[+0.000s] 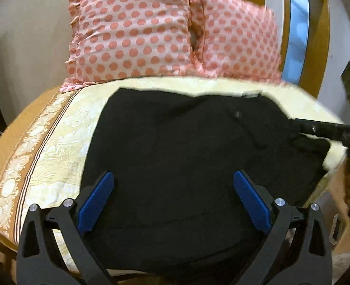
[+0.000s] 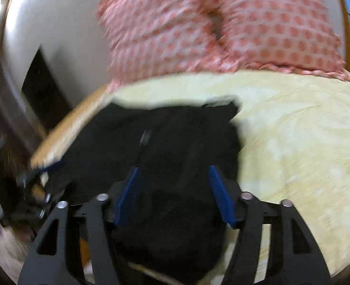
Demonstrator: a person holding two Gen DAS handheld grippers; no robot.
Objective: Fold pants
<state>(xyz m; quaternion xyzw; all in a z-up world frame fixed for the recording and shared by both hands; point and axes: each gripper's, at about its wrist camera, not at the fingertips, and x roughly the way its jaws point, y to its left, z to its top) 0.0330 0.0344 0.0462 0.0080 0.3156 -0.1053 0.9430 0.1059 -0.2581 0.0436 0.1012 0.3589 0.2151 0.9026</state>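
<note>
Black pants (image 1: 179, 147) lie folded on a yellow bedspread (image 1: 63, 128), filling the frame's centre below two pink dotted pillows (image 1: 132, 30). The left gripper (image 1: 173, 197) hovers with jaws spread wide over the near edge. The right gripper (image 2: 173, 190), jaws likewise apart, straddles the cloth at lower centre.

Pants (image 1: 186, 154) lie on the bed (image 1: 63, 142), pillows (image 1: 132, 30) behind.
</note>
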